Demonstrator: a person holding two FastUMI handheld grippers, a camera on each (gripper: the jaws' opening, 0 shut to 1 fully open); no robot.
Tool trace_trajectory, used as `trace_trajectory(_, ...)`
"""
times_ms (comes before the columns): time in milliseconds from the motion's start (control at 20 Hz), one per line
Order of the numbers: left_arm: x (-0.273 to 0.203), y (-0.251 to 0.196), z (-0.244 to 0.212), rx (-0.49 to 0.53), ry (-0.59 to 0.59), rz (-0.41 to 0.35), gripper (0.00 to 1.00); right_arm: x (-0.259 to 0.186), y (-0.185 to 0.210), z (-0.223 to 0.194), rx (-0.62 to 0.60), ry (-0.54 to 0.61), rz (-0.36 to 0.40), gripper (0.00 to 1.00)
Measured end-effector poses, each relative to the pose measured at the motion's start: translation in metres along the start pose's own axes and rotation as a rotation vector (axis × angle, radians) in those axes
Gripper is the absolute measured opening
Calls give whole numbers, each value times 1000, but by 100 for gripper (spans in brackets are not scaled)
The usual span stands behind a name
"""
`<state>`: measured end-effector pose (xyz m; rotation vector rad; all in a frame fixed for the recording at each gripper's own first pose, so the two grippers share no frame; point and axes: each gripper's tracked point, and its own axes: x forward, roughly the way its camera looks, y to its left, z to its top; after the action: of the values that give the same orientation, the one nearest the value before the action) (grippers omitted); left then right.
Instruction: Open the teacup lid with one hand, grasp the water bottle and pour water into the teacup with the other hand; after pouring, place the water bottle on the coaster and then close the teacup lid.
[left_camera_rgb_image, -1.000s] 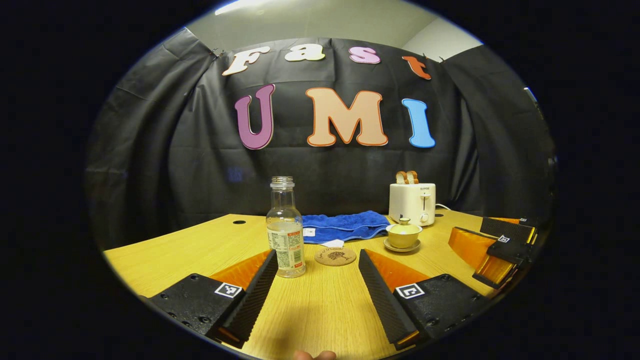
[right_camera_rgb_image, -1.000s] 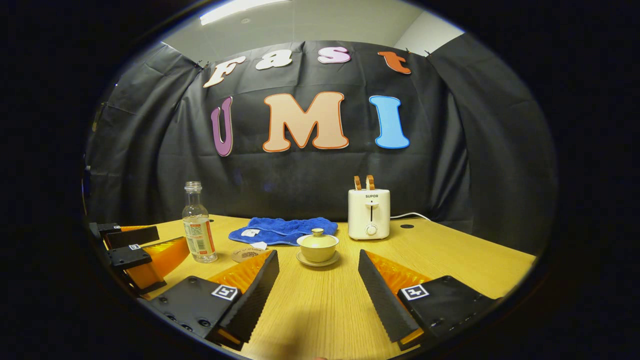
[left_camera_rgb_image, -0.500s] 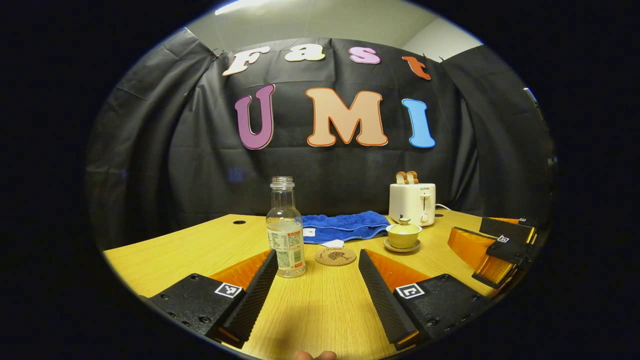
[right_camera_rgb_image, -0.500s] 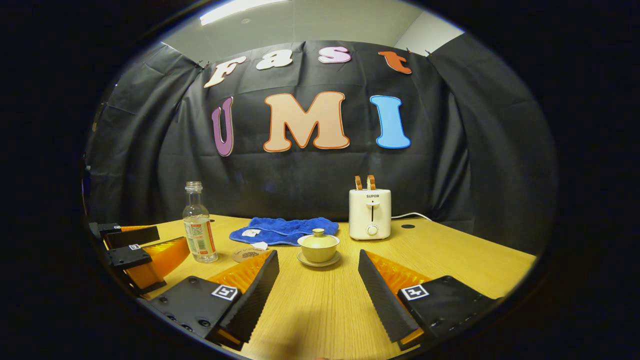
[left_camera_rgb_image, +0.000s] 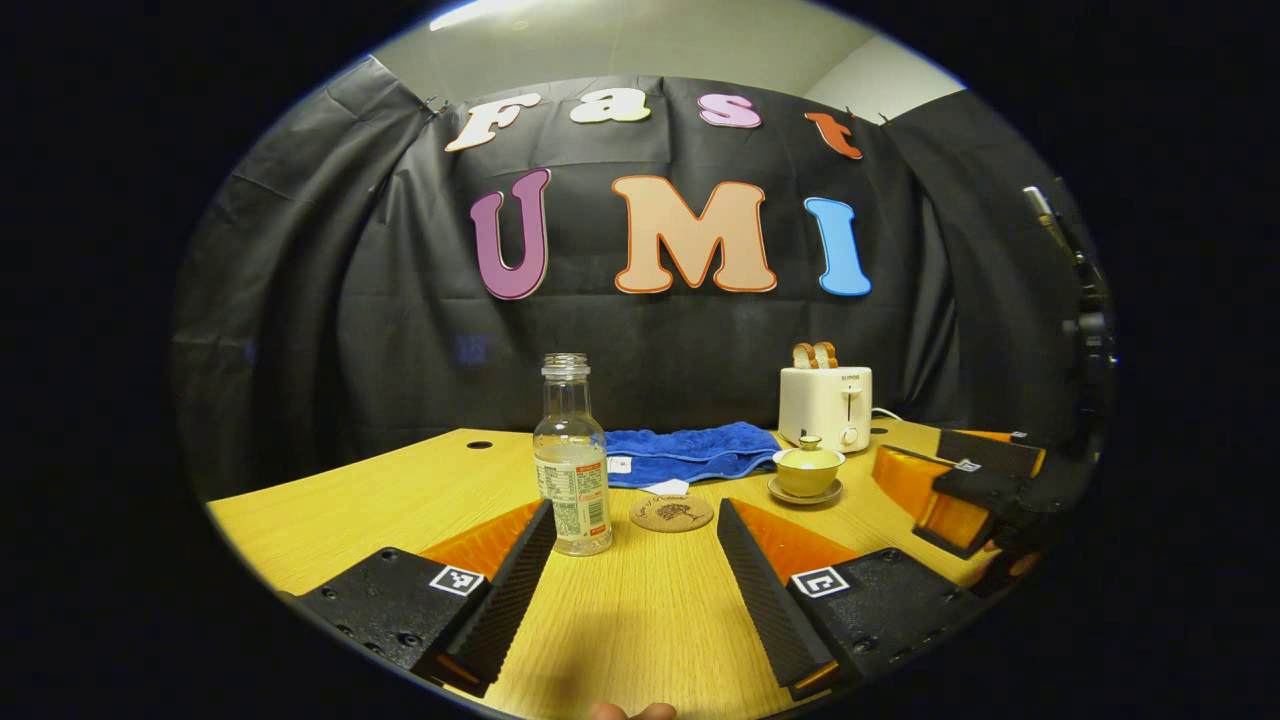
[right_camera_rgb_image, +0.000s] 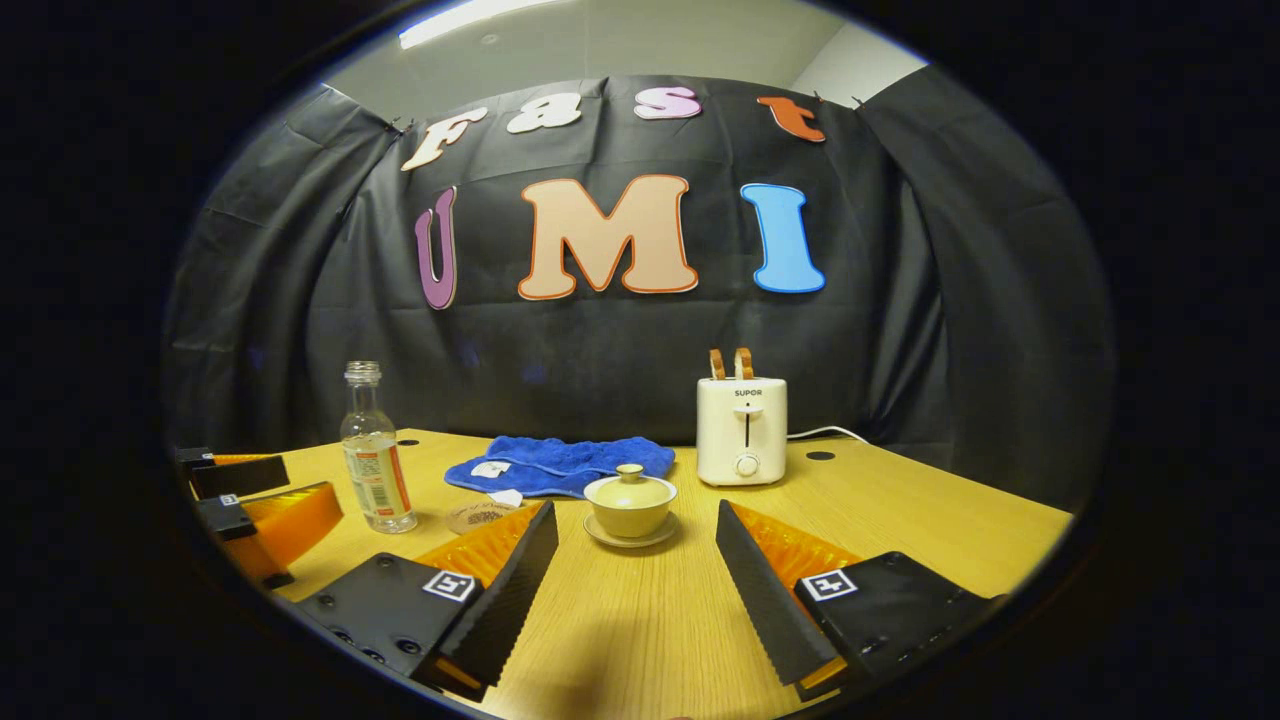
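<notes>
Right gripper (right_camera_rgb_image: 637, 560) has crept forward since the earlier frames: the teacup (right_camera_rgb_image: 630, 506) sits larger and lower between its fingers, and in the left gripper view that gripper (left_camera_rgb_image: 975, 480) has slid in from the right edge toward the cup. Left gripper (left_camera_rgb_image: 637, 560) has not shifted; bottle and coaster hold the same places in its view.

Nearest: both grippers hover low over the near edge of the table (right_camera_rgb_image: 930, 530), jaws spread wide and gripping nothing. A fingertip of the person's hand (left_camera_rgb_image: 630, 711) shows at the bottom of the left gripper view.

Next out: the water bottle (left_camera_rgb_image: 571, 460) stands upright and uncapped, partly filled, just ahead of the left gripper's left finger, toward the left side of the table. The coaster (left_camera_rgb_image: 671, 513) lies flat just beside it, apart from it, bare. Judgement: the coaster is kept close to the bottle so the set-down after pouring is short.

Beyond: the teacup rests on its saucer (right_camera_rgb_image: 630, 532) with the lid (right_camera_rgb_image: 629, 484) on, near the table's middle, lined up with the right gripper's open gap. Judgement: the right gripper is set to take the lid knob, the left to take the bottle; no step is done yet.

Far edge: a blue towel (right_camera_rgb_image: 560, 463) lies crumpled, and a toaster (right_camera_rgb_image: 741, 430) with two slices stands beside it, near the wall.
</notes>
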<state>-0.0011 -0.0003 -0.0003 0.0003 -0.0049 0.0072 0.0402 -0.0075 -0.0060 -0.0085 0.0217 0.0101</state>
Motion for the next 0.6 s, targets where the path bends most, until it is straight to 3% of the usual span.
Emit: trace_trajectory(600,0,-1,-1,0,0,1,95,157,24,-19,-37,127,55,100)
